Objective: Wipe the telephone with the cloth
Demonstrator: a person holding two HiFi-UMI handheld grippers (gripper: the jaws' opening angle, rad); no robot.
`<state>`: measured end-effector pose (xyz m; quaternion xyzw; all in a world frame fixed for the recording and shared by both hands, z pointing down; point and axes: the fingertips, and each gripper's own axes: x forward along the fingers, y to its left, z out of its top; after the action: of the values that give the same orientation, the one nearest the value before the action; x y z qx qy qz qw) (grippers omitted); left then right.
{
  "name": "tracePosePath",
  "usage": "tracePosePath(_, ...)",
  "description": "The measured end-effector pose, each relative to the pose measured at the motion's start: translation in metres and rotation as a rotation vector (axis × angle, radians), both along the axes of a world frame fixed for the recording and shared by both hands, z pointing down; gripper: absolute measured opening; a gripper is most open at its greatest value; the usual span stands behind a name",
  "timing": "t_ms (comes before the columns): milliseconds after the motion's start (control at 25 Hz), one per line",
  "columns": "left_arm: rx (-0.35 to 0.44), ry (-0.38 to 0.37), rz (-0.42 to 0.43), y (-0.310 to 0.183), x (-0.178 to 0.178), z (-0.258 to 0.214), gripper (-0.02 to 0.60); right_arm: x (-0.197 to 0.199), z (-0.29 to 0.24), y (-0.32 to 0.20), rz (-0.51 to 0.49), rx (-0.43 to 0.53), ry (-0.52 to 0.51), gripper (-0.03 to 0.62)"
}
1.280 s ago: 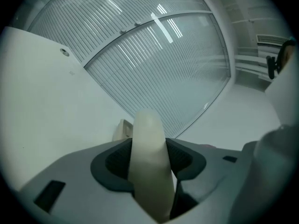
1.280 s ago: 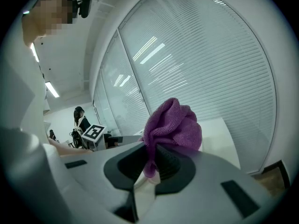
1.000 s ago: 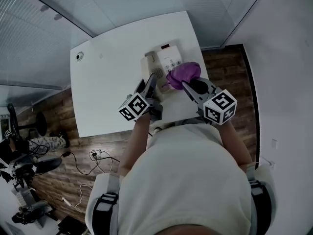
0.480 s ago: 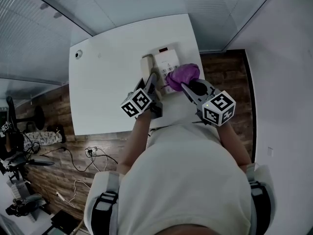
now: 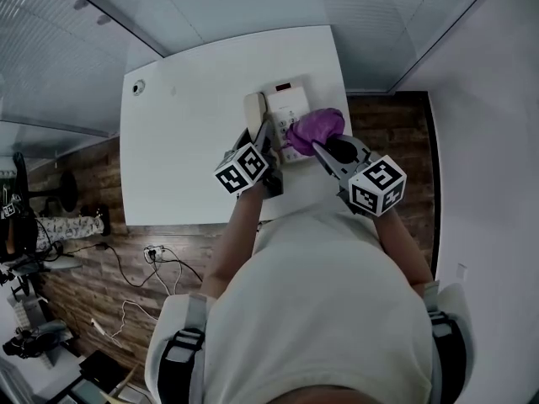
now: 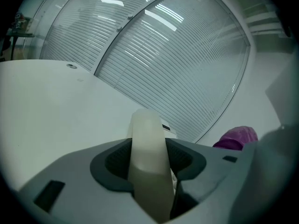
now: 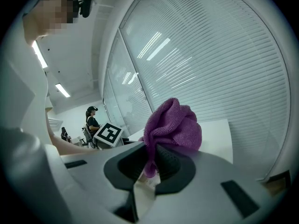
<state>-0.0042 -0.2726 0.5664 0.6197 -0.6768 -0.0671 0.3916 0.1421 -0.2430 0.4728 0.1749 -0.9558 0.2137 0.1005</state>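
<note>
Telephone: the telephone (image 5: 286, 108) sits on the white bench (image 5: 185, 141) close to its right edge, nearer the near right corner than the far one, directly in front of the person.
Left tongs: the left tongs (image 6: 148, 160) are spread wide and closed on the cream handset (image 6: 147, 139), whose body fills the gap from pad to pad. The handset lies along the telephone's left side. Whether it is clear of the cradle cannot be told.
Right tongs: the right tongs (image 7: 152, 162) are nearly together, pinching a fold of the purple cloth (image 7: 174, 125). Most of the cloth bunches loose beyond the tips and rests over the telephone's right side.
Stage: this looks like wiping under way or about to begin, one hand steadying or lifting the handset while the other works the cloth.
Risk, cloth: only a narrow fold is pinched, so a firm rub could drag it out of the tongs, or the bare tips could scrape the plastic.
Risk, handset: the handset is smooth and rounded, so a tilt or a slackened squeeze could let it slide and drop onto the telephone or bench.
Risk, base: the telephone looks light and sits close to the right edge, so a wiping push toward that edge could shove it off.
Risk, crowding: both tongs work close together over one small thing, so they could knock each other.
</note>
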Motion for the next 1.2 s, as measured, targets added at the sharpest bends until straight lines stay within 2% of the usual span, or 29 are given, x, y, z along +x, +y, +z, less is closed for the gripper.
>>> tracePosePath(360,0.017,-0.011,0.006,0.001,0.003,-0.007,0.222,-0.003,0.001,0.002,-0.012,-0.008,-0.01,0.046)
tracePosePath(600,0.059,0.039,-0.001,0.007,0.001,-0.019,0.222,-0.004,0.002,0.004,0.006,-0.016,-0.013,0.046)
tracePosePath(800,0.048,0.063,0.01,0.022,0.003,-0.024,0.209,-0.007,0.0,0.005,0.035,-0.009,-0.011,0.046)
tracePosePath(920,0.055,0.07,0.038,0.029,0.006,-0.029,0.18,-0.011,-0.002,0.008,0.056,0.004,-0.009,0.046)
tracePosePath(1000,0.066,0.069,0.067,0.034,0.009,-0.033,0.14,-0.014,-0.003,0.013,0.067,0.011,-0.003,0.046)
tracePosePath(1200,0.083,0.02,0.163,0.044,0.018,-0.045,0.053,-0.021,-0.002,0.024,0.095,0.043,0.043,0.046)
